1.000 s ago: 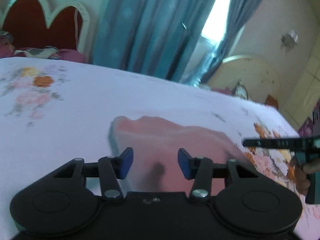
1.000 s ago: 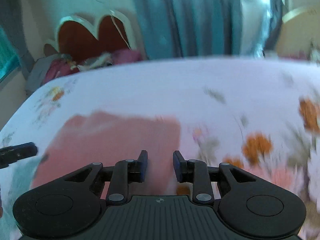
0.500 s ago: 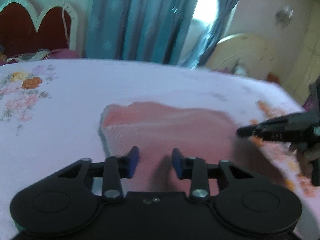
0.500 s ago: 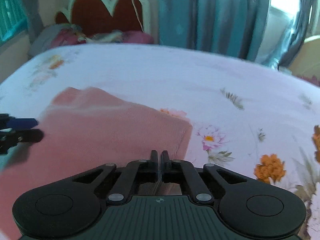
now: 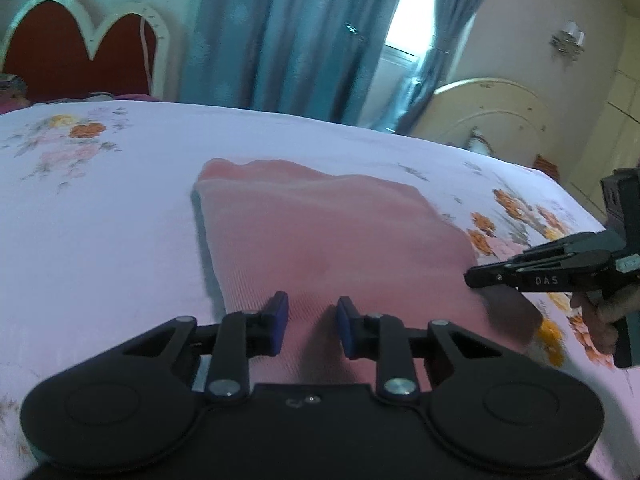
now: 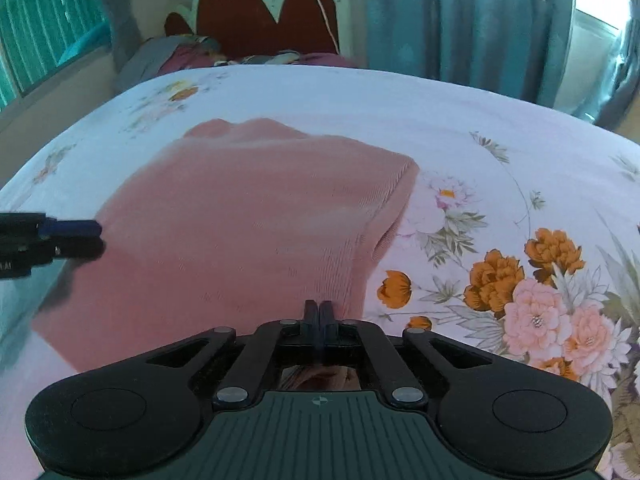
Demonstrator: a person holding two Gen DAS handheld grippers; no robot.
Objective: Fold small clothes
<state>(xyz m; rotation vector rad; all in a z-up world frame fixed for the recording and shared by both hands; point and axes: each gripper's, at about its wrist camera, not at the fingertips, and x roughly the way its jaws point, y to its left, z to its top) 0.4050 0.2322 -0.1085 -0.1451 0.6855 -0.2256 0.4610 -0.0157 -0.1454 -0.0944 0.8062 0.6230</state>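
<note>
A pink knit garment (image 5: 332, 240) lies flat on the floral bedsheet (image 5: 100, 216); it also shows in the right wrist view (image 6: 240, 232). My left gripper (image 5: 311, 326) is open, its blue pads just above the garment's near edge, nothing between them. My right gripper (image 6: 319, 312) has its fingers pressed together at the garment's near right edge; whether cloth is pinched there is hidden. The right gripper shows in the left wrist view (image 5: 472, 278) at the garment's right side. The left gripper's tips show in the right wrist view (image 6: 94, 236) at the garment's left edge.
The bed (image 6: 520, 152) fills both views, with orange and pink flower prints at right. A red headboard (image 6: 264, 12) and pillows stand at the far end. Teal curtains (image 5: 288, 32) hang behind. A cream cabinet (image 5: 484, 116) stands past the bed's right side.
The right gripper's fingers closed from apart to pressed together at the garment's near edge. The left gripper narrowed, then opened slightly, and stays over the near left part.
</note>
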